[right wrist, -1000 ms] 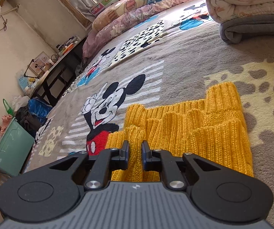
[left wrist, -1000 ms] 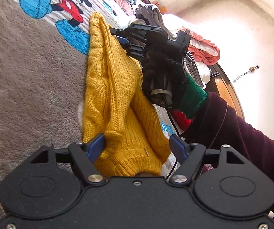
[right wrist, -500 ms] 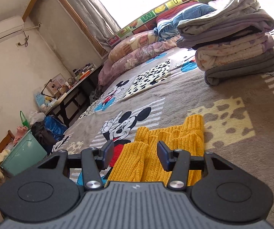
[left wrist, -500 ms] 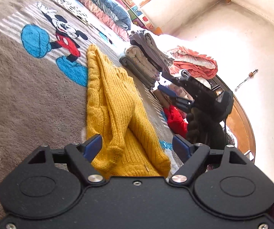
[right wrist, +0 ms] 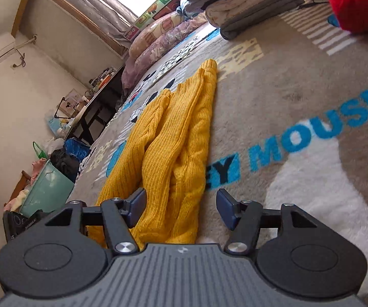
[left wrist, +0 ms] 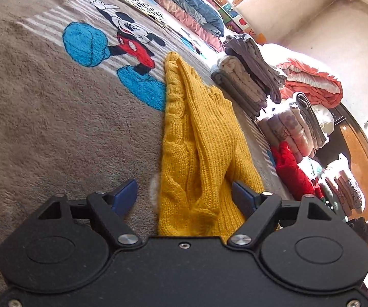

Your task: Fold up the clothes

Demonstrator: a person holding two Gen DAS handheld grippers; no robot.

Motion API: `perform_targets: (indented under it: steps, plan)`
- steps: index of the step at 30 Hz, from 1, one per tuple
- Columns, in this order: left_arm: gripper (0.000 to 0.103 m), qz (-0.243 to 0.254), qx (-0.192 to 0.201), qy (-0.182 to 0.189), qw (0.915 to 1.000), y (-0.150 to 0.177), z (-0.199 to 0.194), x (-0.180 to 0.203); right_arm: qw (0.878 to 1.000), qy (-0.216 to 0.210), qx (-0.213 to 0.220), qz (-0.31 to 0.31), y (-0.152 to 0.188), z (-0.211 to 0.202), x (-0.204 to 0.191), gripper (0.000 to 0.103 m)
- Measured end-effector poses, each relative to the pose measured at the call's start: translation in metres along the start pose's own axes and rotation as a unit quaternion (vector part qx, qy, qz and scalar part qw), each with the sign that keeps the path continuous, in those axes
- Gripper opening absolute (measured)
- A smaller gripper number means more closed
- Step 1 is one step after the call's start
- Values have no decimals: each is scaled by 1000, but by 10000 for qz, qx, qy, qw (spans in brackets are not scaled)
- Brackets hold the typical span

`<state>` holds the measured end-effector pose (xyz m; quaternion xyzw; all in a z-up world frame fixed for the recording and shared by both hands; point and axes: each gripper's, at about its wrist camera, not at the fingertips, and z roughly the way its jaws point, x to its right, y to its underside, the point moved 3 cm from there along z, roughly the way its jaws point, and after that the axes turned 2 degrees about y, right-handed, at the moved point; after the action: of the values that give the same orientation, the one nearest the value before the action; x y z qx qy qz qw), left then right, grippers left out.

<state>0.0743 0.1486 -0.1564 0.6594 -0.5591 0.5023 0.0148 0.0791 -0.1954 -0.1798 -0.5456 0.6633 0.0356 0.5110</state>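
Observation:
A yellow knit sweater (left wrist: 199, 138) lies folded into a long narrow strip on the grey Mickey Mouse blanket (left wrist: 43, 117). My left gripper (left wrist: 184, 197) is open, its blue pads either side of the sweater's near end, holding nothing. The sweater also shows in the right wrist view (right wrist: 173, 138), running away from the camera. My right gripper (right wrist: 181, 207) is open at the sweater's near end, with the right edge of the knit between its jaws. It grips nothing.
Stacks of folded clothes (left wrist: 248, 79) stand on the blanket beyond the sweater, with a red garment (left wrist: 291, 168) and more folded piles to the right. In the right wrist view the blanket's edge, a green bin (right wrist: 45, 192) and a dark desk (right wrist: 94, 107) are at left.
My right gripper opened, let go of the sweater's far end and moved round to its other end. My left gripper stayed open and shifted a little left. The right hand left the left wrist view.

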Motion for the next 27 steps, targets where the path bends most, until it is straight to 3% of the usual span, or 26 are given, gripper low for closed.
perform_targets:
  steps: [2, 7, 14, 15, 19, 20, 23, 27]
  plan:
    - [81, -124, -15, 56, 9999, 3, -1, -1, 9977, -223, -178, 622, 14, -1, 13, 65]
    - [79, -576, -82, 301, 9979, 10, -5, -4, 9825, -725, 17, 1715, 23, -5, 28, 69]
    - [78, -1494, 75, 597, 9870, 12, -6, -15, 9842, -792, 94, 1578, 24, 23, 6, 79]
    - [75, -1559, 95, 569, 9861, 12, -6, -16, 9853, -791, 99, 1514, 24, 28, 3, 78]
    - [59, -1564, 152, 255, 9873, 15, -4, -15, 9819, -780, 292, 1699, 30, 34, 6, 53]
    - [46, -1613, 154, 210, 9866, 16, -3, -17, 9809, -759, 341, 1759, 32, 33, 9, 47]
    - [38, -1758, 161, 172, 9841, 18, -1, -23, 9756, -912, 441, 1950, 34, 31, 16, 46]
    - [29, -1708, 277, 32, 9849, 20, 1, -20, 9834, -774, 444, 1579, 34, 37, 9, 45]
